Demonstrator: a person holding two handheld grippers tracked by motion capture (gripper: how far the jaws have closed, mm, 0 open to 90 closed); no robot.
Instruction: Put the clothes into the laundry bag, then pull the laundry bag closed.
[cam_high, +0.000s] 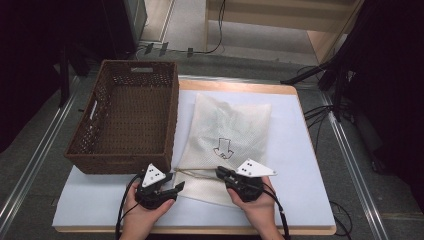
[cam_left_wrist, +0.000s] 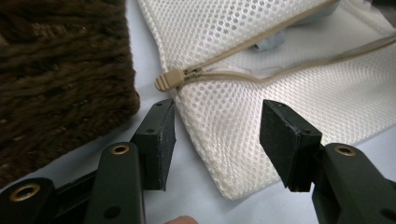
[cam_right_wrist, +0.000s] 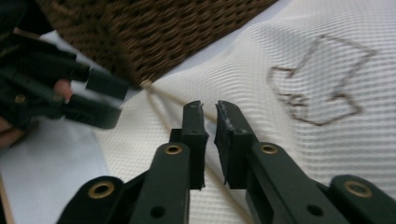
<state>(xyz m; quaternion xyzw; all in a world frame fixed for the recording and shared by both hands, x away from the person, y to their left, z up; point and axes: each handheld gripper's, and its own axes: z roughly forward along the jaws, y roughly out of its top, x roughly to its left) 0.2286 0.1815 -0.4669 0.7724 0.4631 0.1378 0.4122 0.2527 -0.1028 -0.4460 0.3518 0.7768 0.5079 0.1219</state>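
Woven brown basket (cam_high: 125, 117), rectangular, sits left of a white mesh bag (cam_high: 227, 135) lying flat mid-table. Left gripper (cam_left_wrist: 217, 135) jaws apart astride bag's corner, nr beige zip pull (cam_left_wrist: 166, 80). Right gripper (cam_right_wrist: 210, 112) nearly shut, nothing held.

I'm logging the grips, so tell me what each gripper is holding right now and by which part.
Neither holds anything: the left gripper is open around the mesh bag corner; the right gripper is nearly closed above it.
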